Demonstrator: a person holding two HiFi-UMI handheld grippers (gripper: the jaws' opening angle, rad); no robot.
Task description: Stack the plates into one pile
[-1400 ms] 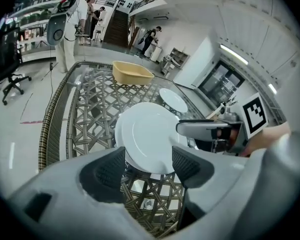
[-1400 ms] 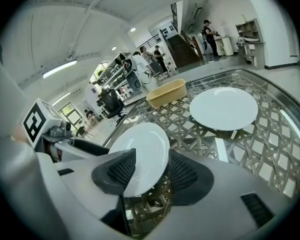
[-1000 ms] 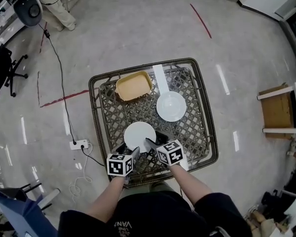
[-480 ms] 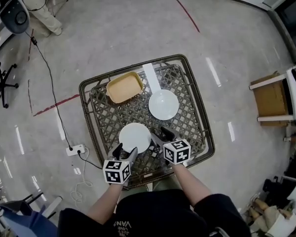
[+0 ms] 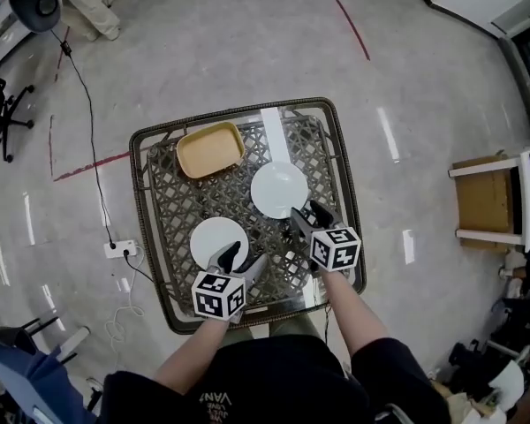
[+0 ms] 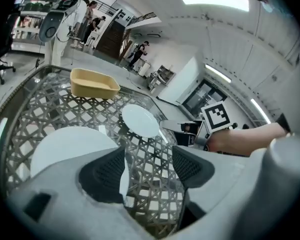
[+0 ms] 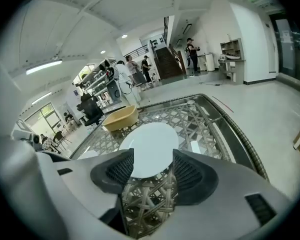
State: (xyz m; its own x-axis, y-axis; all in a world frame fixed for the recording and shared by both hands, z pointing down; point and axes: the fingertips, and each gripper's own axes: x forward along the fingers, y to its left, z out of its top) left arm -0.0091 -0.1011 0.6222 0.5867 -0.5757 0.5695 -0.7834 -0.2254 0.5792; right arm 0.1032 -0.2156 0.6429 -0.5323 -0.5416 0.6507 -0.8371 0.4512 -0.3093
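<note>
Two white plates lie apart on the glass-topped wicker table (image 5: 155, 283). The near plate (image 5: 216, 240) (image 6: 65, 145) is at the front left. The far plate (image 5: 279, 189) (image 6: 139, 120) (image 7: 150, 148) sits at the table's middle. My left gripper (image 5: 239, 261) (image 6: 147, 168) is open at the near plate's right front edge, and a sliver of that rim shows beside its left pad. My right gripper (image 5: 306, 216) (image 7: 149, 171) is open at the far plate's near right edge, with the plate just ahead of its jaws. Neither holds anything.
A yellow rectangular dish (image 5: 210, 148) (image 6: 92, 84) (image 7: 121, 118) stands at the table's far left corner. A white strip (image 5: 273, 132) lies at the far edge. On the floor are a power strip (image 5: 122, 249) with a cable to the left and a wooden stand (image 5: 489, 201) to the right.
My right gripper has left the near plate and moved up and right to the far plate's edge. The left gripper has drawn back slightly along the near plate's right side.
</note>
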